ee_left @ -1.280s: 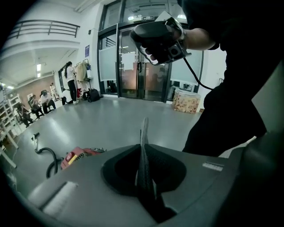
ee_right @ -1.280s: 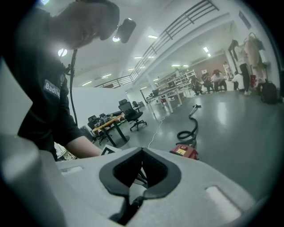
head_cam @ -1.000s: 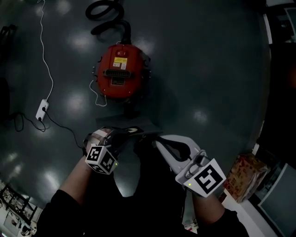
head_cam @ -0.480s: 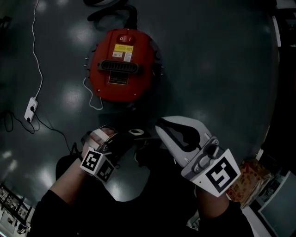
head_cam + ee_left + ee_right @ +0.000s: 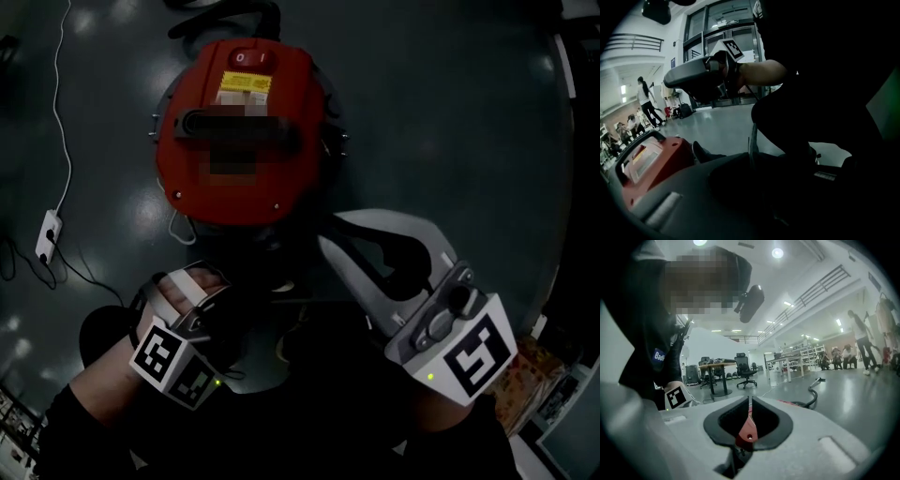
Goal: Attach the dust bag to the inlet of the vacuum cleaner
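Dust bag (image 5: 752, 140): visible only as a thin pale edge standing upright between the dark jaws of the left gripper (image 5: 752, 157), which is clamped on it. In the head view the bag sits in the dark gap between the two grippers, on the person's side of the vacuum cleaner (image 5: 239, 131), and its outline cannot be traced there. Whether the bag touches the cleaner cannot be told. The vacuum cleaner is a round red body seen from above, standing on the grey floor (image 5: 450, 122), with a black handle across its top and a yellow label near its far edge. A dark hose (image 5: 220, 11) curls away behind it. The right gripper (image 5: 750, 400) points at the cleaner from the right. Its jaws have just parted to a narrow slit with nothing between them, and the red body shows through the gap. Left of the cleaner, well apart, a white cable runs down the floor to a power strip (image 5: 45, 234). In the background of the gripper views are an office chair (image 5: 743, 366) and distant standing people (image 5: 647, 101).
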{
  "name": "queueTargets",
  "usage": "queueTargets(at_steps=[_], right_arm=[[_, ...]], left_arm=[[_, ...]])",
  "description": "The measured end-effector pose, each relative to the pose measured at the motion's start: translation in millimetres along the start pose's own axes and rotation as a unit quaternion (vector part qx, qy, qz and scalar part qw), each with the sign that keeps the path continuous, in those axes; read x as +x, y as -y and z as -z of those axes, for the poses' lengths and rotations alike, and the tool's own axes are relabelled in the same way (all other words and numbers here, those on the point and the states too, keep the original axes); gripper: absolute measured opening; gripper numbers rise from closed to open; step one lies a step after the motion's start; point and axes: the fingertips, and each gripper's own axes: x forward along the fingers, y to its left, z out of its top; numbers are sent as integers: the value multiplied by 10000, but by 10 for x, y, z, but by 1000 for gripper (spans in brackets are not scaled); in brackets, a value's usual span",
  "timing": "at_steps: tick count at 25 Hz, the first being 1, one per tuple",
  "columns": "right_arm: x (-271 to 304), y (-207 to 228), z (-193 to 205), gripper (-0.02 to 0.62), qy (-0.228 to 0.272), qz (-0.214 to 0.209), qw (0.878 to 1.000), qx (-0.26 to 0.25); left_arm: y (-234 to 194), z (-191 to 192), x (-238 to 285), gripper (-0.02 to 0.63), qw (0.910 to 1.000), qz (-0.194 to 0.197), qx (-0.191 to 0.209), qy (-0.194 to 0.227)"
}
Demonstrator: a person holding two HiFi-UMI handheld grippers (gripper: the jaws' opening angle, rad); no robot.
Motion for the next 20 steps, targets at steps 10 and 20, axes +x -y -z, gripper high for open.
queueTargets(at_steps=[10, 20], right_arm=[[193, 206, 156, 44, 93, -117, 9982, -587], [553, 360, 232, 101, -476, -145, 9911, -1232]], left_arm=[[-7, 91, -10, 26, 9999, 37, 65, 108], [-113, 122, -89, 29, 9972, -56, -536, 509]])
